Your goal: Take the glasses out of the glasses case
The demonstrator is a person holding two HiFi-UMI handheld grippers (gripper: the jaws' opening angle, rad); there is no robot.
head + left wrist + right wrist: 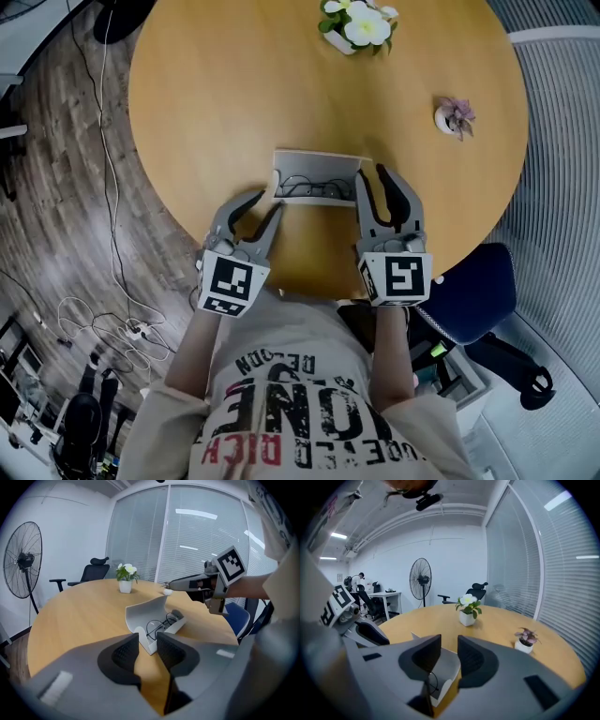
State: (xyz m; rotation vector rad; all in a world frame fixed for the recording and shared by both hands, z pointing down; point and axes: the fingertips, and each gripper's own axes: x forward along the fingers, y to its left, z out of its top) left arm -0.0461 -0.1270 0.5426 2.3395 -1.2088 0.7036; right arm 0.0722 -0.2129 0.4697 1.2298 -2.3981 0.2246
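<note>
An open pale grey glasses case (317,176) lies on the round wooden table (234,94) near its front edge, lid raised. Thin black-framed glasses (311,187) rest inside it. My left gripper (270,201) hovers at the case's left end, open, with nothing between its fingers. My right gripper (372,173) hovers at the case's right end, also open and empty. In the left gripper view the case (143,609) and glasses (159,623) lie just beyond my left gripper (147,645). The right gripper view shows the case (446,666) below my right gripper (449,651).
A white pot of flowers (358,26) stands at the table's far side and a small pink succulent pot (455,117) at the right. A blue chair (473,291) sits near my right elbow. Cables (112,328) lie on the floor at the left. A standing fan (21,559) is beyond the table.
</note>
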